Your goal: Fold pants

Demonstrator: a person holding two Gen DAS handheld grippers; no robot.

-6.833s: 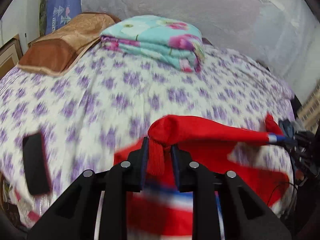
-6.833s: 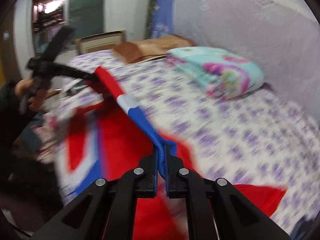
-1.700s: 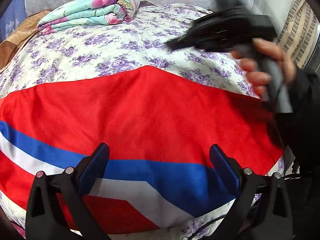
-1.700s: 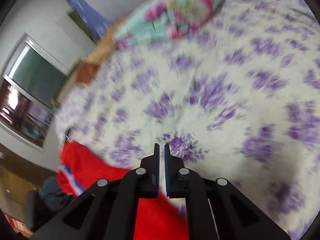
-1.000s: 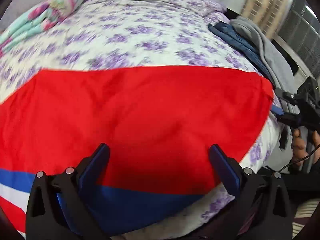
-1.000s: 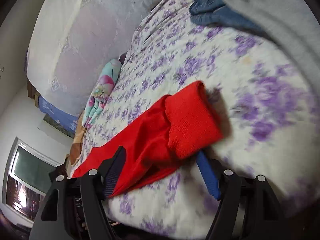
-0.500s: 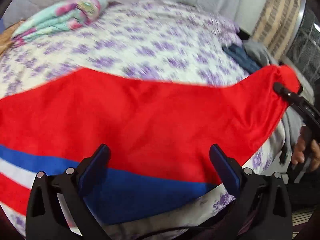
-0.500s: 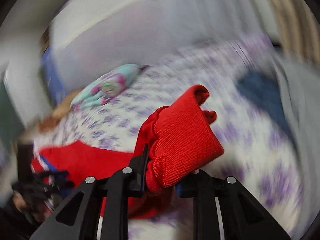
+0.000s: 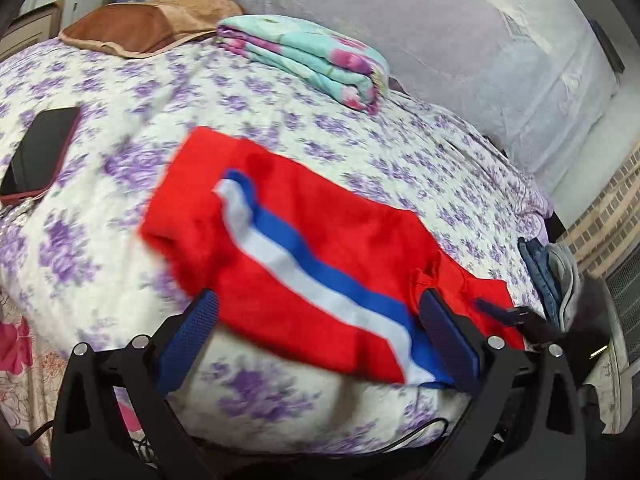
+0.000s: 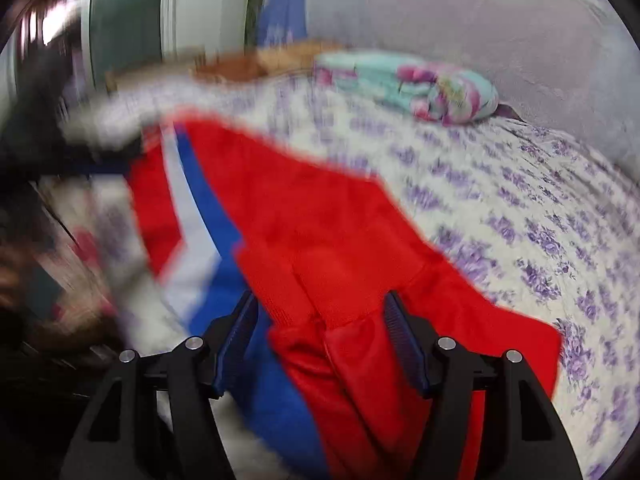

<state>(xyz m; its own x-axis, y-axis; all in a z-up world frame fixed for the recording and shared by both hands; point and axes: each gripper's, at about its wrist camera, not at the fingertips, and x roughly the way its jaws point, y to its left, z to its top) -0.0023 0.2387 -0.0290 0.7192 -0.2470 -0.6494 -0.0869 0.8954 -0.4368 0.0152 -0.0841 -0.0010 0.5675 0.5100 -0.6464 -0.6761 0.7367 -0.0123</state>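
Observation:
The red pants (image 9: 288, 248) with a white and blue stripe lie folded over on the purple-flowered bedspread (image 9: 168, 92). My left gripper (image 9: 320, 332) is open and empty, its fingers just over the near edge of the pants. My right gripper (image 10: 320, 328) is open over the ribbed red cuffs (image 10: 304, 292), which lie on top of the pants (image 10: 304, 208). The right gripper also shows at the right of the left wrist view (image 9: 516, 316). The right wrist view is blurred by motion.
A folded teal flowered blanket (image 9: 308, 56) and a brown pillow (image 9: 136, 28) lie at the far side of the bed. A black phone (image 9: 40, 152) lies at the left. Blue and grey clothes (image 9: 552, 276) lie at the bed's right edge.
My right gripper carried the red cuff end over onto the pants and opened, letting it go. The pants now lie folded shorter. My left gripper stayed open and swung to the left.

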